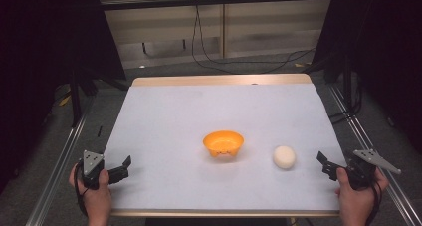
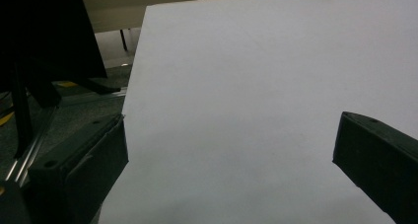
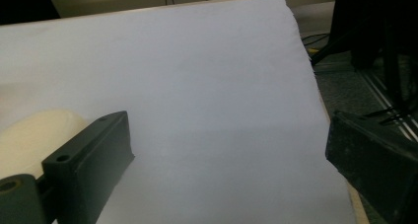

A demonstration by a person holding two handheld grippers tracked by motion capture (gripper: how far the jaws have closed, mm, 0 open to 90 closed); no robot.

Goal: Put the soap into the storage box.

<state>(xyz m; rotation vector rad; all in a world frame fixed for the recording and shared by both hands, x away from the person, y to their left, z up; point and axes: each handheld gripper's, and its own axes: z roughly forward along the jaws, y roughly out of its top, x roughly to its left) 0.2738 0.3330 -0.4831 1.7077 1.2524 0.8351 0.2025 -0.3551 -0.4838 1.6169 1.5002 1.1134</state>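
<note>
White-covered table (image 1: 164,111), dark room. Both grippers spread, empty: left gripper (image 1: 125,165) at left edge, right gripper (image 1: 324,162) near pale ball (image 1: 284,157). Likely pre-grasp; next: right closes on ball, carries to orange bowl (image 1: 223,143).

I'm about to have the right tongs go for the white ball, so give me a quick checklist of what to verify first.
1. Right tongs open with nothing between the jaws: ok.
2. White ball resting free on the table, apart from the orange bowl: ok.
3. Path from the right tongs to the ball free of other things: ok.
4. Bowl upright with its mouth up: ok; nothing seen inside it.
5. Left tongs open and parked at the table's left edge, away from the ball: ok.
6. How firm or slippery the ball is: cannot tell.
</note>
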